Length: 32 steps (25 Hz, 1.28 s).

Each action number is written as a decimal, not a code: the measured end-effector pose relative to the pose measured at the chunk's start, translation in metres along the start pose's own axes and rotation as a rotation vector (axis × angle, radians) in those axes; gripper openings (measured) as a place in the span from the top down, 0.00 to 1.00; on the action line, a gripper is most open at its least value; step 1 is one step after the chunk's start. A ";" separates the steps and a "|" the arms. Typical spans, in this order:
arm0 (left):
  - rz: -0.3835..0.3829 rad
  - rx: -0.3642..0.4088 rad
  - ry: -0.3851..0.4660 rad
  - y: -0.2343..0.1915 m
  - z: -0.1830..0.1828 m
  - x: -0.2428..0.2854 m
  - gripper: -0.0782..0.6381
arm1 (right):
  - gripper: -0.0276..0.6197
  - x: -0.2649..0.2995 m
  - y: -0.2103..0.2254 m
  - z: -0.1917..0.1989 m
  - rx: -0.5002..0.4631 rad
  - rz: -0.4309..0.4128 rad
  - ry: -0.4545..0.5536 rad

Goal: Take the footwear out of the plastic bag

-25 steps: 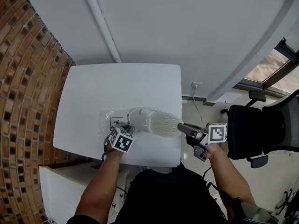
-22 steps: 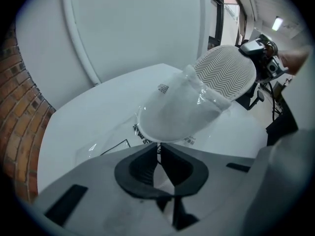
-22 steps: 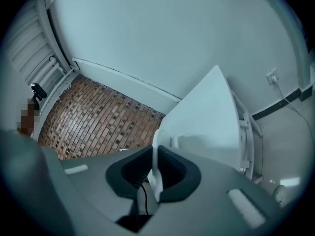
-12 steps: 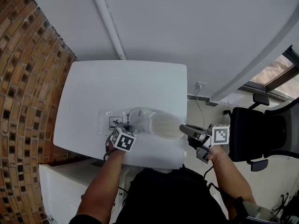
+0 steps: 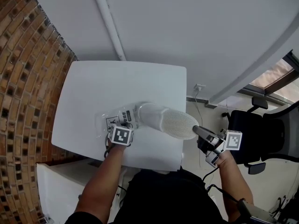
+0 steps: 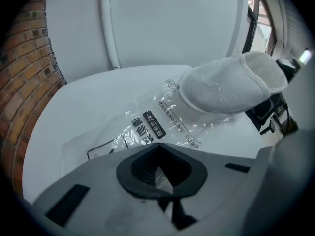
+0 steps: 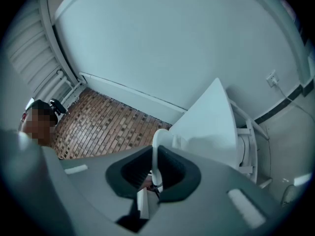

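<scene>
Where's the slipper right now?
Head view: slipper across the right edge of the table, one end in the plastic bag, the other pinched by the right gripper.

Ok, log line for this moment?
left gripper: shut on plastic bag | right gripper: shut on slipper | slipper: mostly out of bag

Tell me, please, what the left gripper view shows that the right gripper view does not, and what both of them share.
Only the left gripper view shows the clear plastic bag with its printed label. Its film is pinched in the left gripper. This view also shows most of the slipper, one end of it inside the bag. Only the right gripper view shows the right gripper clamped on the slipper's thin white edge, and a wall socket. Both show the slipper, the white table and the brick wall.
</scene>
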<state>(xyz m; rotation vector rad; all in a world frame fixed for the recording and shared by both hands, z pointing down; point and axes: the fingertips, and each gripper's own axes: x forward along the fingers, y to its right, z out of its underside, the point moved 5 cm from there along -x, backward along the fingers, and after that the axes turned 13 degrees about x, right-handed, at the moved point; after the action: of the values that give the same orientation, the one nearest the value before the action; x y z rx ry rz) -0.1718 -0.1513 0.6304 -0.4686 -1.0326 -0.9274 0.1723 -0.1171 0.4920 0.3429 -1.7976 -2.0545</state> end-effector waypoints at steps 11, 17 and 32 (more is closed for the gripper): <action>0.013 -0.083 -0.014 0.002 -0.015 0.007 0.88 | 0.91 -0.057 -0.049 0.005 0.008 -0.160 0.122; 0.082 -0.164 0.142 0.010 -0.030 -0.005 0.88 | 0.91 -0.054 -0.058 0.023 0.018 -0.186 0.088; 0.015 -0.270 0.369 -0.008 0.034 -0.142 0.88 | 0.90 0.020 0.010 0.099 0.164 -0.077 -0.167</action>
<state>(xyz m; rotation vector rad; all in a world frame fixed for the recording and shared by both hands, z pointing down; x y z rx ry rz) -0.2239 -0.0704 0.5205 -0.5046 -0.5718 -1.0976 0.1135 -0.0390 0.5179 0.2982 -2.0902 -2.0454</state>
